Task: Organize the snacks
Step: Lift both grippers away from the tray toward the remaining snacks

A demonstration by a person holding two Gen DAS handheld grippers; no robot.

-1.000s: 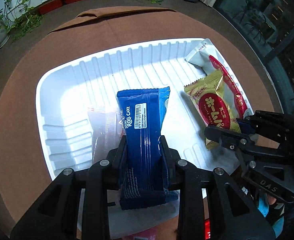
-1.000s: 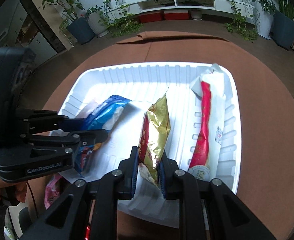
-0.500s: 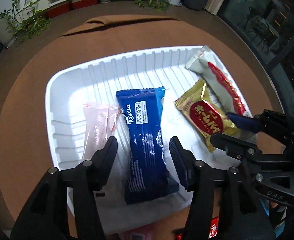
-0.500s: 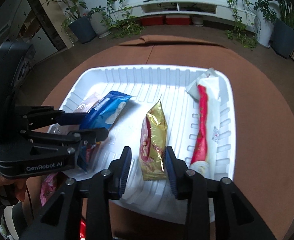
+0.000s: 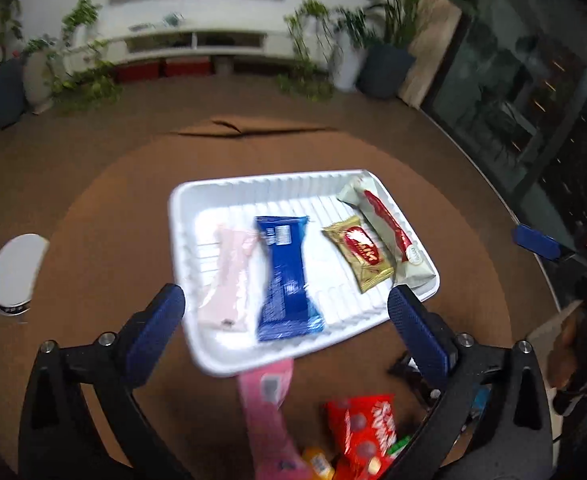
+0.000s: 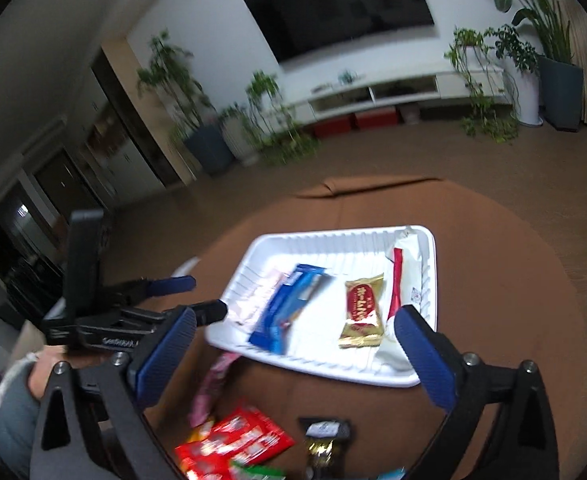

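Observation:
A white ribbed tray [image 5: 181,216] [image 6: 429,264] on the brown round table holds a pale pink packet [image 5: 229,276], a blue roll-cake pack [image 5: 285,276] [image 6: 289,308], a gold-and-red snack [image 5: 361,252] [image 6: 363,312] and a white-and-red bar [image 5: 389,232] [image 6: 407,276]. My left gripper [image 5: 285,312] is wide open and empty, raised above the tray's near edge. My right gripper [image 6: 293,344] is wide open and empty, back from the tray. The left gripper also shows in the right wrist view [image 6: 197,296].
Loose snacks lie on the table in front of the tray: a pink packet [image 5: 269,412] [image 6: 213,384], a red bag [image 5: 365,428] [image 6: 237,444] and a dark packet [image 6: 325,436]. A white round lid [image 5: 13,272] sits at the left. Plants and a TV shelf stand beyond.
Both grippers have opened wide, let go of the blue pack and the gold snack, and pulled up and back from the tray. Both snacks now lie in the tray.

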